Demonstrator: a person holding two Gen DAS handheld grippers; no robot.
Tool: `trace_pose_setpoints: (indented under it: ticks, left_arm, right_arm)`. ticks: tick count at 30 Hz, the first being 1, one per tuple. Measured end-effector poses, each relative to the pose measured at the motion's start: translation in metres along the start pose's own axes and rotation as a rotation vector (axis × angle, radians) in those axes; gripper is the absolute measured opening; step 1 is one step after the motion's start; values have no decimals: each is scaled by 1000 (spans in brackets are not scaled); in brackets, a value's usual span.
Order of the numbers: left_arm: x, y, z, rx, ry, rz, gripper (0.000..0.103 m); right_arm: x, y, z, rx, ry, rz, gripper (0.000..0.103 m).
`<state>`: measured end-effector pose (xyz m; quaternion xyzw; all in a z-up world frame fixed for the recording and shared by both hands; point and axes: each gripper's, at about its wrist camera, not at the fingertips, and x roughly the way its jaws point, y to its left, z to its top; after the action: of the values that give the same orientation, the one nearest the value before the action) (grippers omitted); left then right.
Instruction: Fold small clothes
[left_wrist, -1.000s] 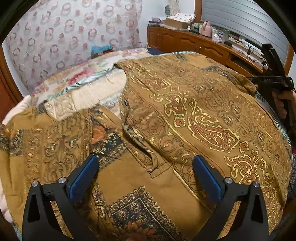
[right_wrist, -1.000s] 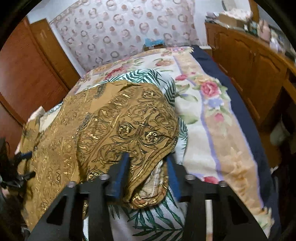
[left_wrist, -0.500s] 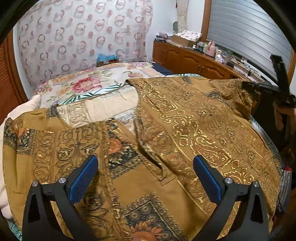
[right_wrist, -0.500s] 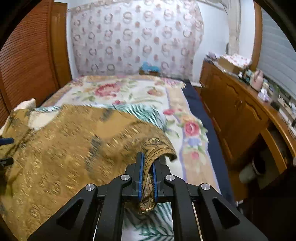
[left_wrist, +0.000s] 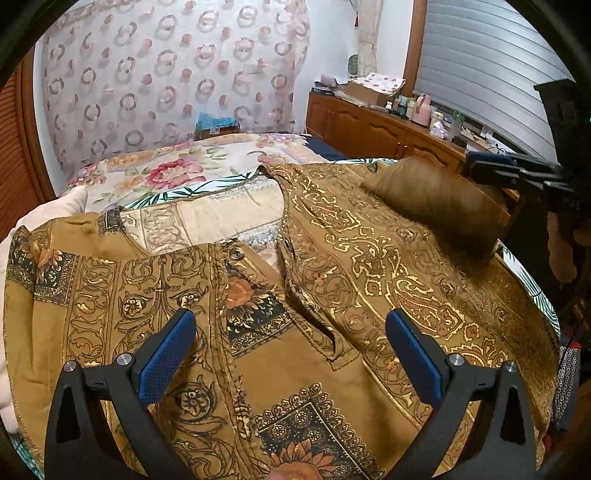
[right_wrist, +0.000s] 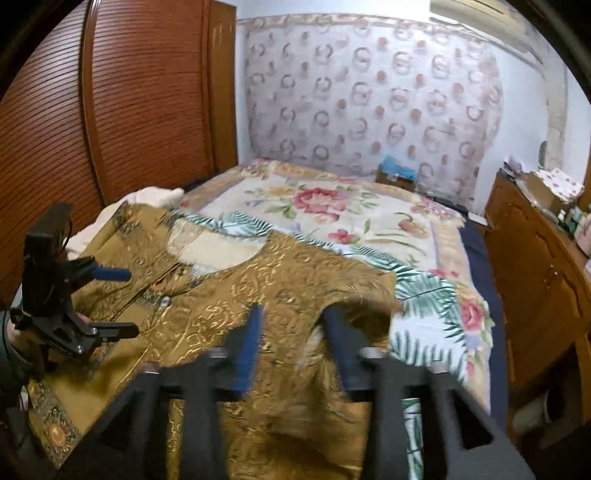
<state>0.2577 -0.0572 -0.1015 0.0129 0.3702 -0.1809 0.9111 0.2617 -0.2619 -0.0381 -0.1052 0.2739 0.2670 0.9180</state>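
Note:
A mustard shirt with gold paisley print (left_wrist: 369, 266) lies spread on the bed, front up, collar and a button (left_wrist: 235, 253) toward the headboard. It also shows in the right wrist view (right_wrist: 258, 280). My left gripper (left_wrist: 290, 354) is open above the shirt's chest, blue pads wide apart and empty. My right gripper (right_wrist: 291, 336) is open, blurred by motion, with the right sleeve (right_wrist: 354, 306) loose between and ahead of its fingers. In the left wrist view the sleeve (left_wrist: 432, 199) is blurred in mid-air beside the right gripper (left_wrist: 517, 173).
The floral bedspread (right_wrist: 332, 206) covers the bed. A white pillow (left_wrist: 51, 214) lies at the shirt's left. A wooden dresser (left_wrist: 388, 129) with bottles stands along the right side, and a wooden wardrobe (right_wrist: 110, 110) stands at the left.
My right gripper was shut on the sleeve half a second ago; its fingers are now apart and the sleeve is loose. The left gripper stayed open above the shirt.

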Motion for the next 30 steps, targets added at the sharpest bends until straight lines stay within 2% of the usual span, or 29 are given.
trace_pose_setpoints:
  ticks: [6, 9, 13, 17, 20, 24, 27, 30]
  left_arm:
    - [4, 5, 1, -22, 22, 6, 103]
    - [3, 5, 1, -23, 14, 7, 103]
    - [-3, 4, 0, -17, -6, 15, 103]
    - [-14, 8, 2, -21, -22, 36, 103]
    - [-27, 19, 3, -39, -43, 54, 103]
    - [-39, 42, 6, -70, -64, 104, 103]
    - [-47, 66, 7, -101, -75, 151, 103]
    - [-53, 86, 5, -124, -82, 185, 103]
  right_arm:
    - [-8, -30, -4, 89, 31, -3, 54]
    - [-5, -38, -5, 115, 78, -67, 54]
    - [14, -44, -9, 119, 129, -83, 54]
    - [47, -47, -10, 68, 189, -152, 54]
    - [72, -42, 3, 23, 230, -185, 53]
    - [88, -14, 21, -29, 232, -161, 54]
    - [92, -10, 34, -27, 189, -87, 54]
    - [85, -11, 31, -32, 165, -67, 58]
